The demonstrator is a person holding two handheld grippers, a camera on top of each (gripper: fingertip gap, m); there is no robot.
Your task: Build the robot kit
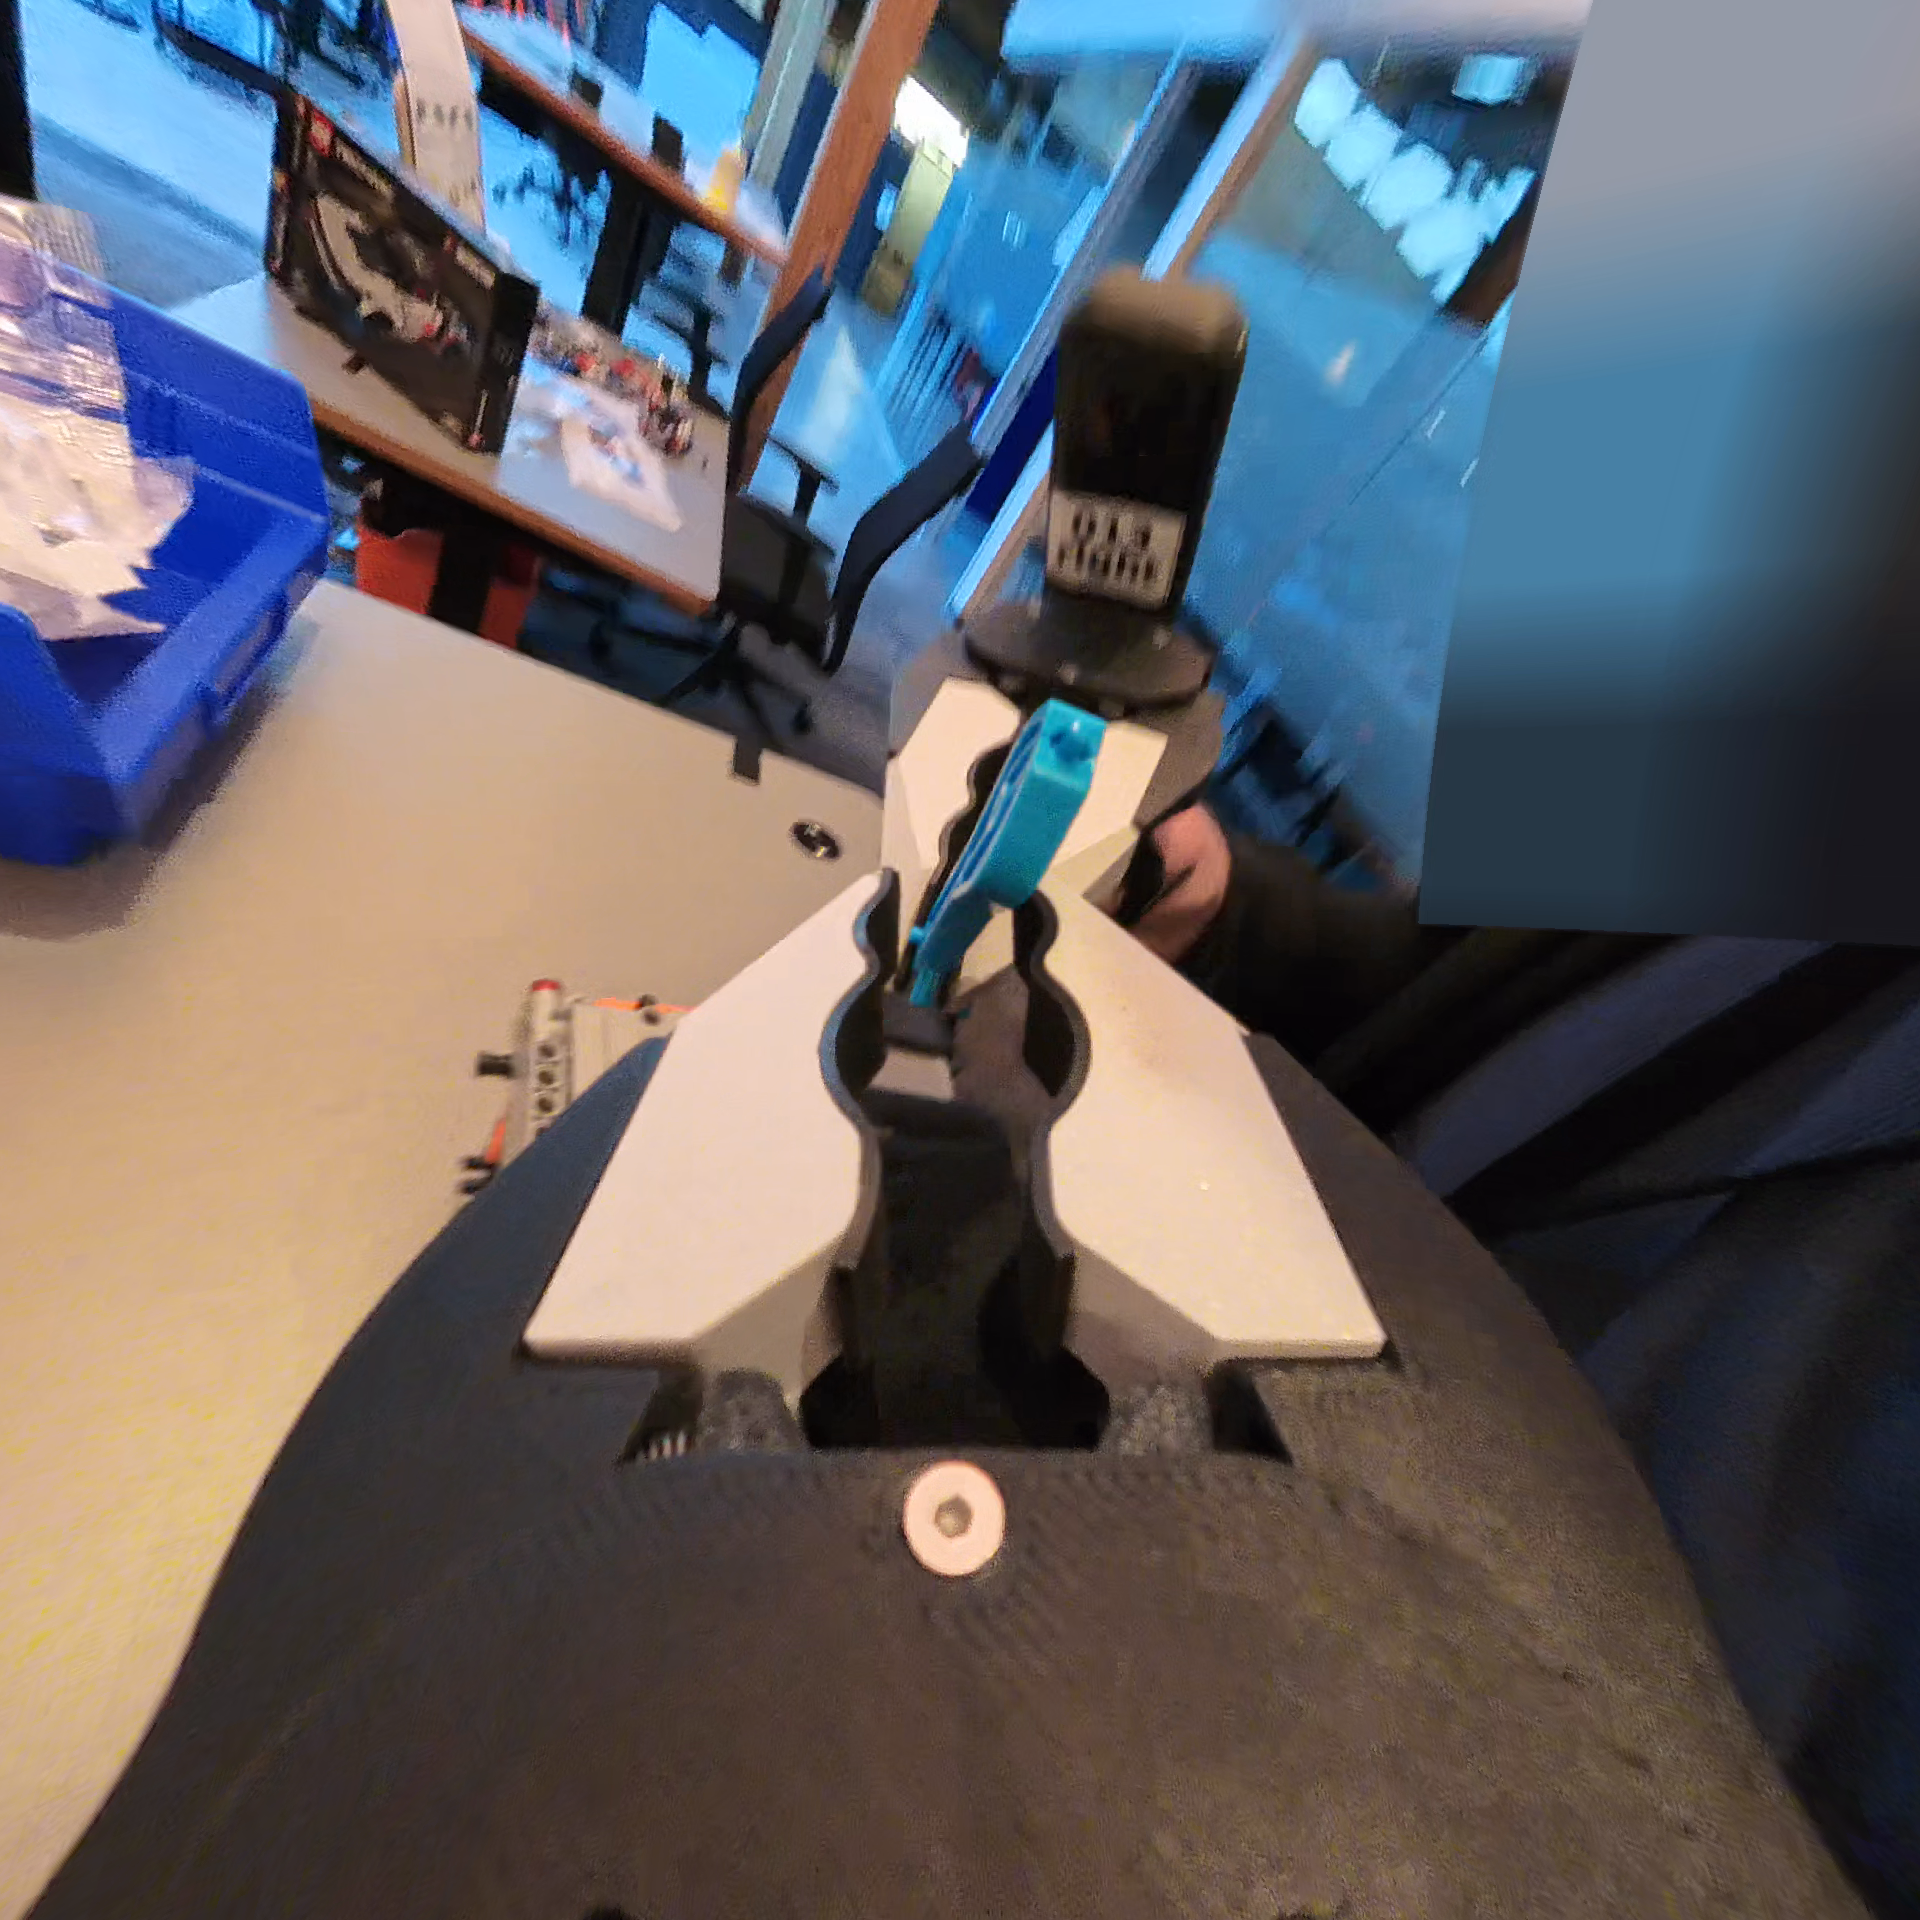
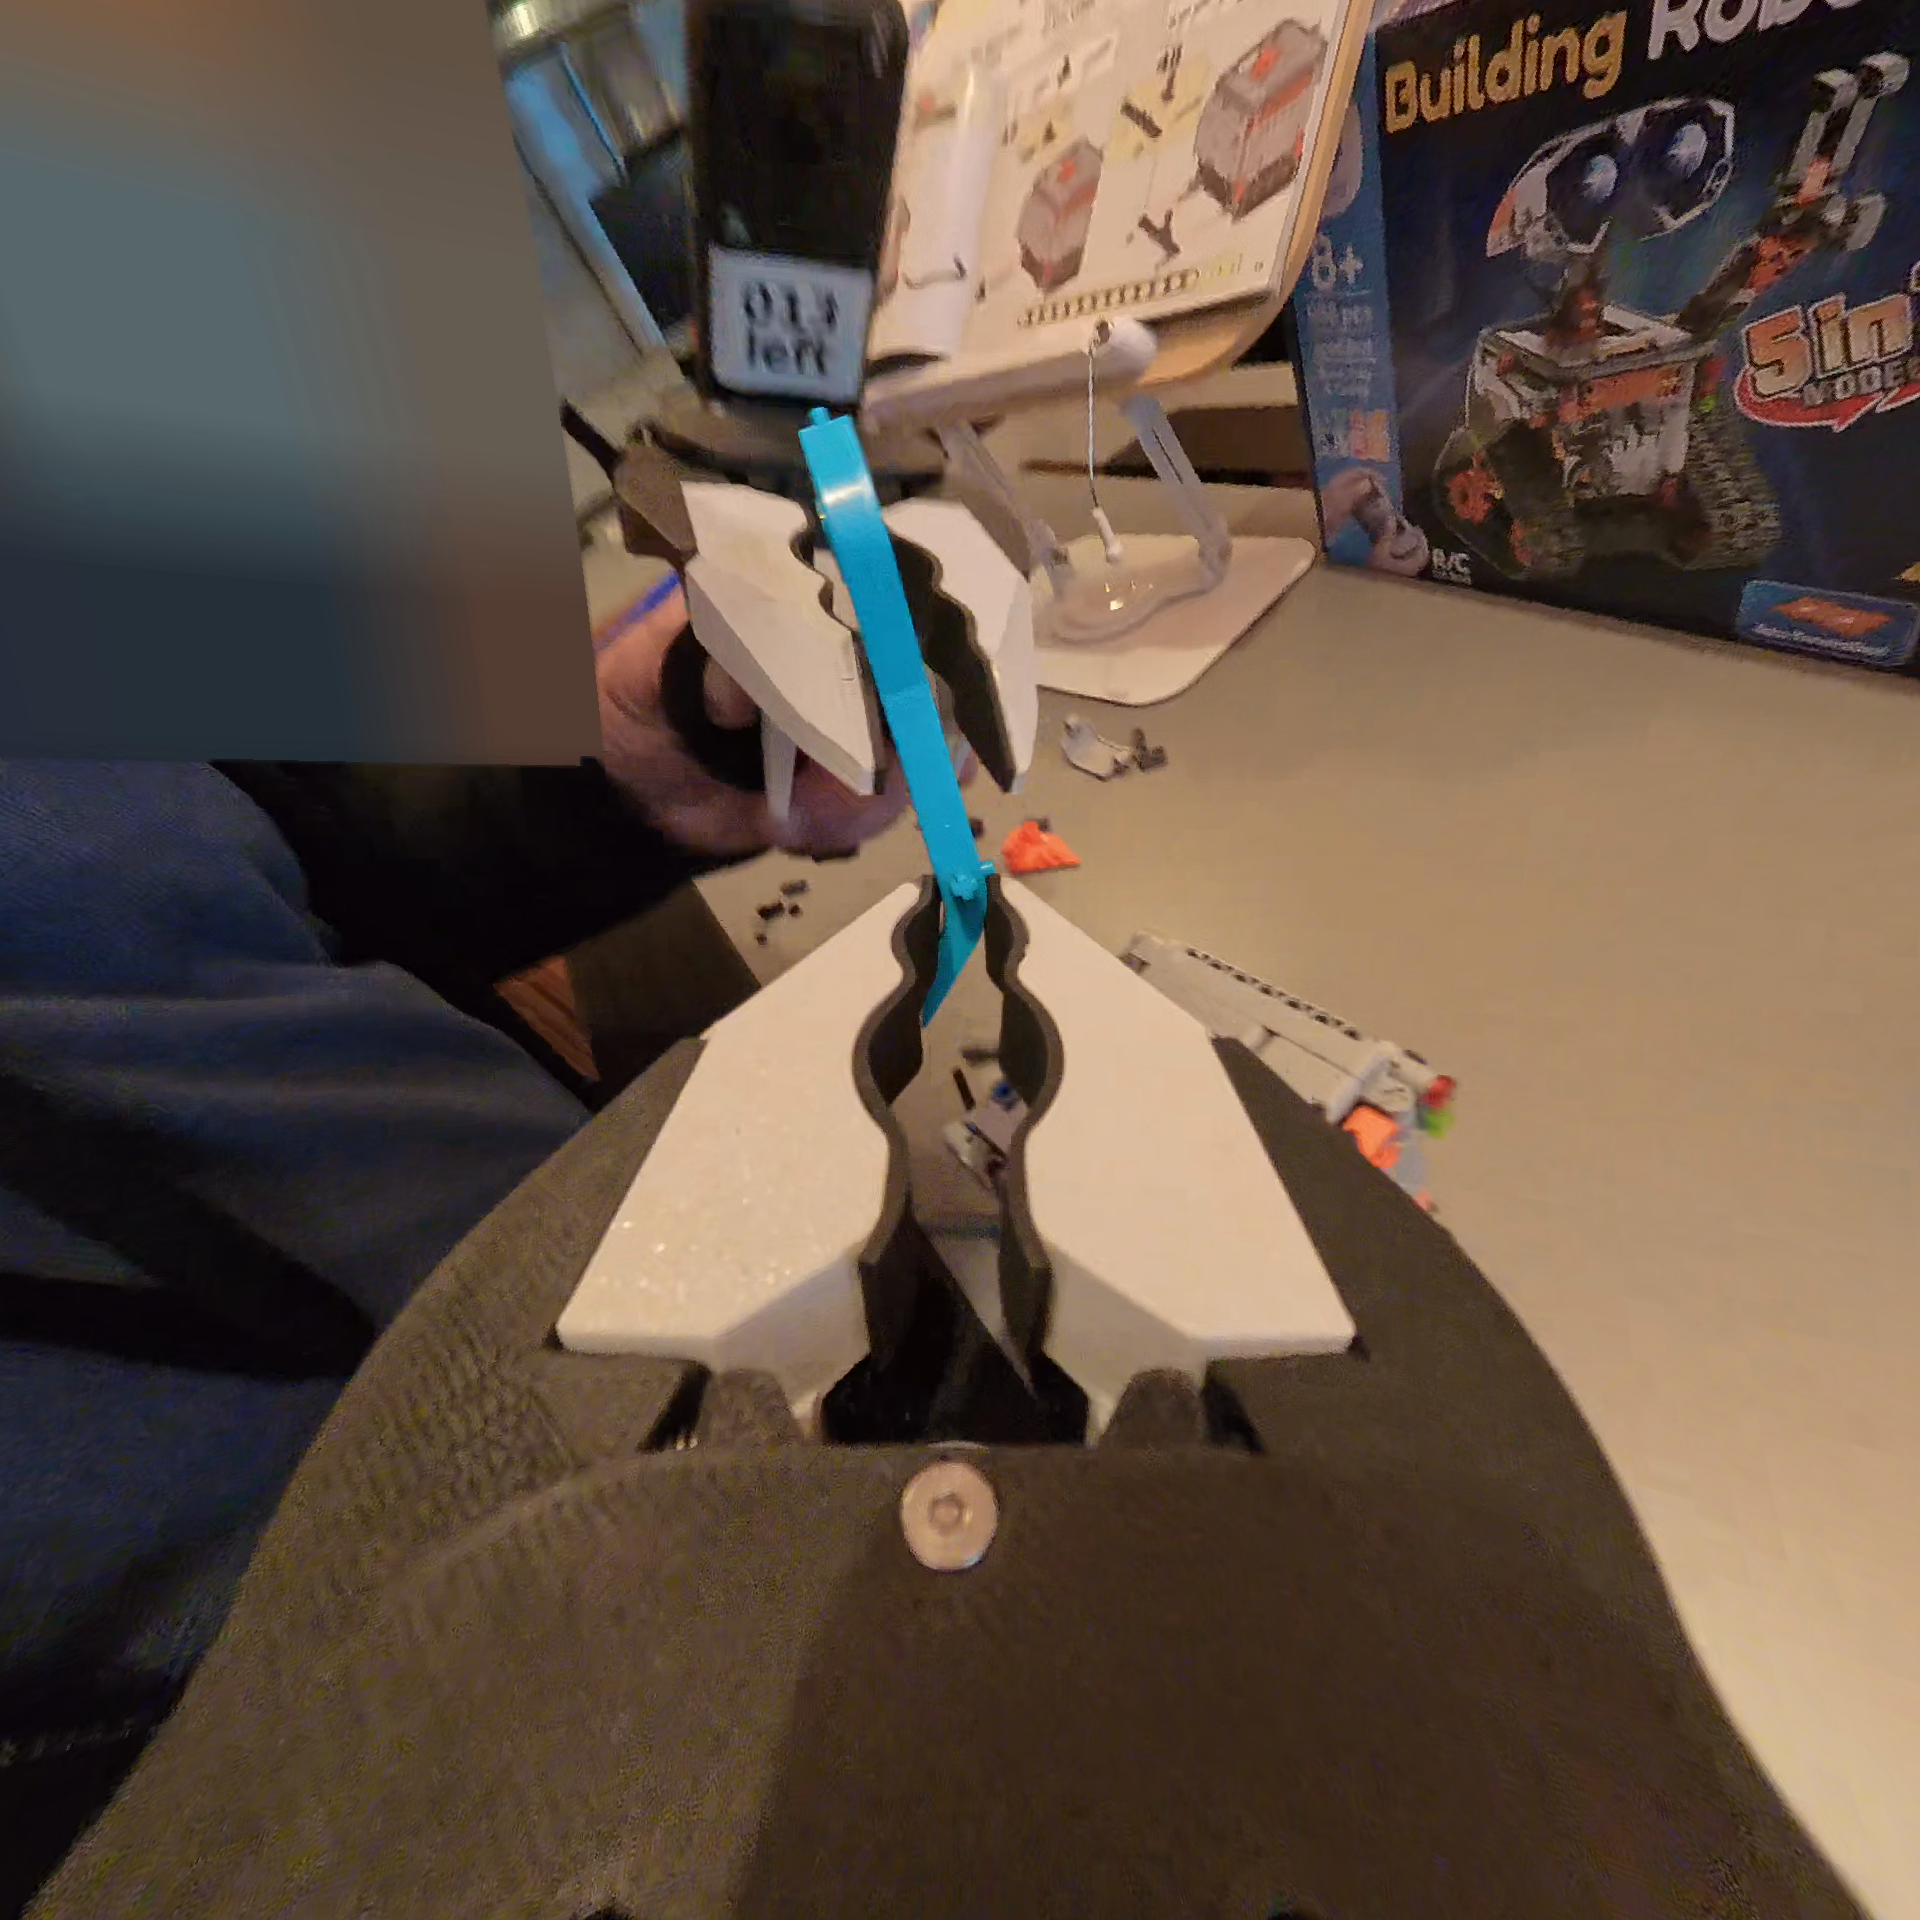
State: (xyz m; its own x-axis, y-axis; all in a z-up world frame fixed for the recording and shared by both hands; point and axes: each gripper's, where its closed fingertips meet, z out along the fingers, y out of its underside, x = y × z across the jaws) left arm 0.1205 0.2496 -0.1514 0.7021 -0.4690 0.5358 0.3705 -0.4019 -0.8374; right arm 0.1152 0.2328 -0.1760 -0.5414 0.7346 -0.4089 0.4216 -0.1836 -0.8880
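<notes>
A flat blue plastic tool (image 2: 891, 665) spans between the right gripper (image 2: 958, 894) and the left gripper (image 2: 914, 675) beyond it. A grey beam assembly (image 2: 1304, 1039) lies on the grey table (image 2: 1558, 883) to the right. A printed cardboard box (image 2: 1621, 312) stands behind.

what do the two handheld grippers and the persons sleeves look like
Both match: the left gripper and the right gripper have a rough black body with one silver screw, and two pale wedge fingers lined with wavy black pads. Each carries a black upright block with a white label. Sleeves are dark.
</notes>
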